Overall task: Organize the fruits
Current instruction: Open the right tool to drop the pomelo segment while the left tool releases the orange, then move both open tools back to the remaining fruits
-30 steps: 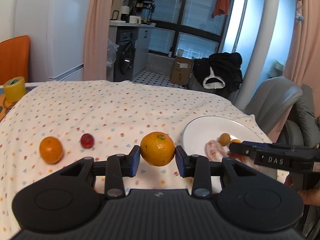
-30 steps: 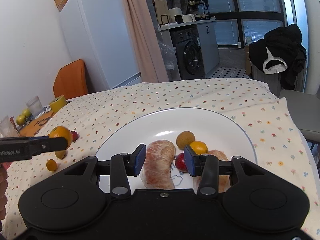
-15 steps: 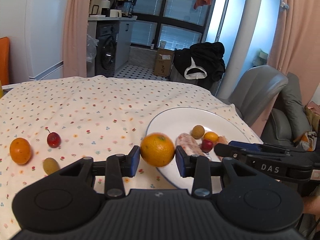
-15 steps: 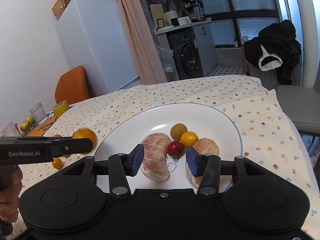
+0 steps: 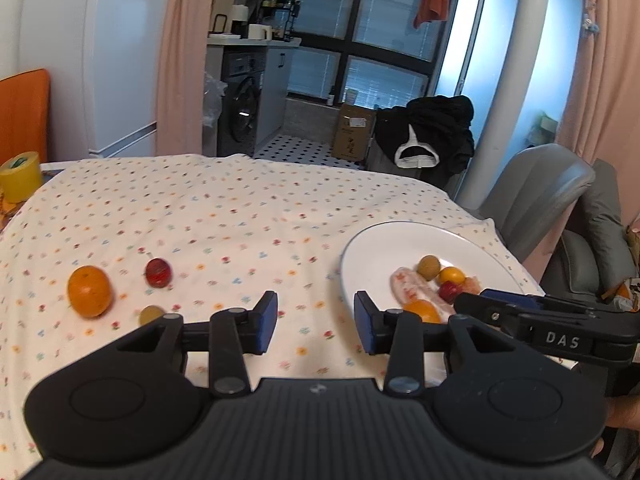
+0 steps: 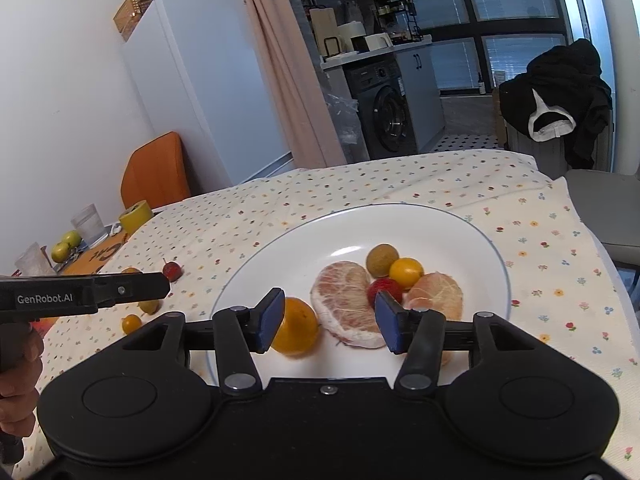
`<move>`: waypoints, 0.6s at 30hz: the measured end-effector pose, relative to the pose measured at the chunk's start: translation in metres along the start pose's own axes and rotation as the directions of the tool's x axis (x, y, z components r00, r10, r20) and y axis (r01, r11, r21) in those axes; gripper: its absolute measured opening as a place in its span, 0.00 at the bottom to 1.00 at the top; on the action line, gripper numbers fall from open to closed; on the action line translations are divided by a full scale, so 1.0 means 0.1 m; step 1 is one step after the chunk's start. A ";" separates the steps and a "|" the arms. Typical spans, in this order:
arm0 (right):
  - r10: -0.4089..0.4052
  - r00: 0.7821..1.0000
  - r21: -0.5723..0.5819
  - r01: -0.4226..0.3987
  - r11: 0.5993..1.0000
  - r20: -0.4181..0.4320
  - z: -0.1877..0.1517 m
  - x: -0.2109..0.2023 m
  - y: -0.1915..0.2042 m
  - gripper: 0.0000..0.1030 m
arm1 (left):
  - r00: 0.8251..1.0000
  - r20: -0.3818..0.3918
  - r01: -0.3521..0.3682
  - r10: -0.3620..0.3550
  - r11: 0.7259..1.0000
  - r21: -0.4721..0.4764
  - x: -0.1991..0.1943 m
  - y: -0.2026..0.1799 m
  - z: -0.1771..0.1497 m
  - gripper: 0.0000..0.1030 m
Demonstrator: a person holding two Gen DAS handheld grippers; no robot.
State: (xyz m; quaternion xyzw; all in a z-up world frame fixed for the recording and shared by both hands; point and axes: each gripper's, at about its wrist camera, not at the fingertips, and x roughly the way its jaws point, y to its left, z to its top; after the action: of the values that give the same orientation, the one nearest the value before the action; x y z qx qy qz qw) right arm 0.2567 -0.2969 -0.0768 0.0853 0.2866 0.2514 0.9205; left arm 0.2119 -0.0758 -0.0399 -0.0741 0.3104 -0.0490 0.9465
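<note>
L gripper (image 5: pixel 316 322) wide open, empty; R gripper (image 6: pixel 330 322) open, empty too. Orange (image 6: pixel 296 330) on plate (image 6: pixel 496 264). Next: swing L to loose orange (image 5: pixel 89 291), center pads, close gently.

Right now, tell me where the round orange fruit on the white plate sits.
In the right wrist view, the orange rests on the white plate's near-left part, just left of the large peeled pomelo segment.

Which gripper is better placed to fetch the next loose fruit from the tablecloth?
Left. The left gripper is open and empty, facing the orange, red fruit and small green fruit on the cloth. The right gripper hovers over the plate.
</note>
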 end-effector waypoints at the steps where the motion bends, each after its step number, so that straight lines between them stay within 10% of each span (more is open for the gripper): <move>1: 0.002 1.000 -0.003 -0.002 1.000 0.000 0.00 0.00 0.02 0.50 | 1.000 -0.002 -0.004 0.004 1.000 -0.006 -0.02 0.03 0.00 0.40; 18: 0.058 0.998 -0.058 -0.059 0.997 -0.015 0.07 0.14 0.45 0.60 | 0.993 0.017 -0.116 0.118 0.989 -0.091 -0.27 0.57 -0.11 0.71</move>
State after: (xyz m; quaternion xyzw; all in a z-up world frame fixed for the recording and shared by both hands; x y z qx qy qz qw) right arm 0.2515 -0.2511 -0.0645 0.0649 0.2826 0.2869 0.9130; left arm 0.1866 -0.0172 -0.0432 -0.0988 0.3053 0.0216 0.9469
